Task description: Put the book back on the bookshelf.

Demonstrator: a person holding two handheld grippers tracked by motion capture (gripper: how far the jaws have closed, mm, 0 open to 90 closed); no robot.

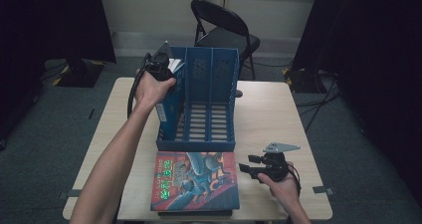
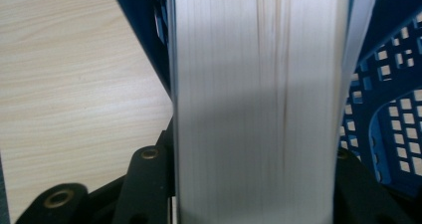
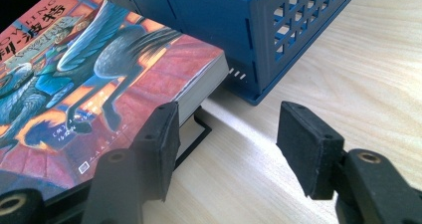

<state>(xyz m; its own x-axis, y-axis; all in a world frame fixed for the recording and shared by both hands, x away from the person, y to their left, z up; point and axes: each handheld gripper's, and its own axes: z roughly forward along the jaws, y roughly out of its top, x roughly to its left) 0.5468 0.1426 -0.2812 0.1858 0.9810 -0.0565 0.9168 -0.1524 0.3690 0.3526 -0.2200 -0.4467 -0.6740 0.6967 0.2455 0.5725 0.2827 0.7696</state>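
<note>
Fingers of the left gripper [image 1: 161,60] stood on either side of a thick book [image 2: 259,104], its white page edges filling the gap between them; whether the pads pressed on it could not be told. That book stood upright in the leftmost compartment of the blue file rack [image 1: 211,84], directly ahead of the fingers. Fingers of the right gripper [image 3: 226,144] stood apart with nothing between them, bare tabletop [image 3: 348,74] showing in the gap. Just beside its left finger lay a colourful book [image 3: 99,79], flat on a darker item beneath. The rack's corner stood just beyond the fingertips.
</note>
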